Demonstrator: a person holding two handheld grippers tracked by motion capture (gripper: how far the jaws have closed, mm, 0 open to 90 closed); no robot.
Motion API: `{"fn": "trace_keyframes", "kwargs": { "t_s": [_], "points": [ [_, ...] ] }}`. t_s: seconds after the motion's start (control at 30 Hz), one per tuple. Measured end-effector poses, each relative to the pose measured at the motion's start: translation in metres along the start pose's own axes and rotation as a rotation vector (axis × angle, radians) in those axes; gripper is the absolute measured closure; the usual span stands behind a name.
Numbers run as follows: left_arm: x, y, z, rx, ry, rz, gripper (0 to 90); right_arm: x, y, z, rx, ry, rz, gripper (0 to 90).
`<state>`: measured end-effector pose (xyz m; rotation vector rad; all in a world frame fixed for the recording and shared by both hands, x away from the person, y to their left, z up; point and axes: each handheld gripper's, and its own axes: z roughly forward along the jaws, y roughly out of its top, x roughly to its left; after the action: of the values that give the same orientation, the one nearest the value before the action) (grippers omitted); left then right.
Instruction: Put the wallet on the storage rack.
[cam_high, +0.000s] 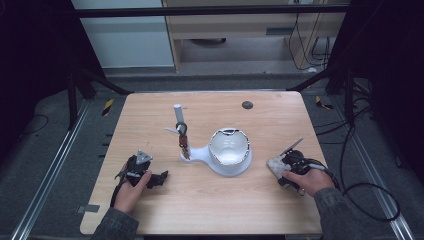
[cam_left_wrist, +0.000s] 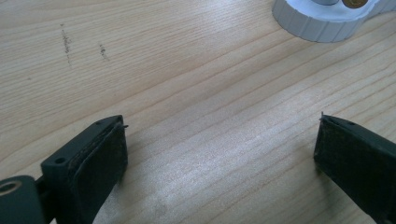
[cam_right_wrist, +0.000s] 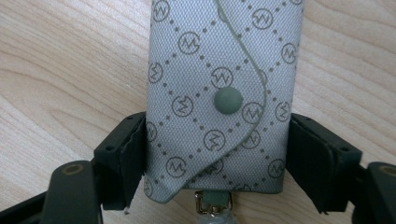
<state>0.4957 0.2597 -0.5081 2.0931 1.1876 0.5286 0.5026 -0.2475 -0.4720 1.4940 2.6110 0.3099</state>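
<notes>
Pale wooden table, and the right gripper has its jaws pressed against both sides of a grey patterned pouch lying at the right edge. Left gripper rests with jaws wide apart over bare wood near a white stand.

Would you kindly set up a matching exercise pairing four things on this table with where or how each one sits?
Things:
1. grey patterned pouch
2. left claw
3. white bowl
4. keys

States:
A. open, bare wood between its jaws
B. hanging from the white stand's post
C. clamped between the right claw's jaws
D. resting on the white stand's round base, mid-table

Pairs: 1-C, 2-A, 3-D, 4-B
</notes>
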Motion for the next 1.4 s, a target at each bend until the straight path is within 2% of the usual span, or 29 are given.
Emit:
{"fn": "trace_keyframes", "kwargs": {
  "t_s": [0.1, 0.2, 0.4, 0.8, 0.9, 1.0, 1.4],
  "points": [
    [0.0, 0.0, 0.0, 0.0, 0.0, 0.0, 2.3, 0.001, 0.0, -0.001, -0.002, -0.009, 0.004, 27.2],
    [0.0, 0.0, 0.0, 0.0, 0.0, 0.0, 2.3, 0.001, 0.0, -0.002, -0.006, -0.015, -0.023, 28.2],
    [0.0, 0.0, 0.0, 0.0, 0.0, 0.002, 2.3, 0.003, 0.0, -0.008, -0.018, -0.019, -0.043, 28.8],
    [0.0, 0.0, 0.0, -0.001, -0.001, 0.001, 2.2, 0.017, 0.003, -0.043, -0.063, -0.079, -0.15, 28.9],
    [0.0, 0.0, 0.0, 0.0, -0.002, 0.001, 2.1, 0.02, 0.004, -0.049, -0.068, -0.087, -0.164, 28.9],
    [0.0, 0.0, 0.0, -0.001, -0.002, 0.001, 2.1, 0.025, 0.007, -0.058, -0.078, -0.103, -0.205, 29.0],
    [0.0, 0.0, 0.0, 0.001, -0.003, 0.004, 1.6, 0.04, 0.019, -0.082, -0.102, -0.133, -0.279, 29.2]
  ]
}}
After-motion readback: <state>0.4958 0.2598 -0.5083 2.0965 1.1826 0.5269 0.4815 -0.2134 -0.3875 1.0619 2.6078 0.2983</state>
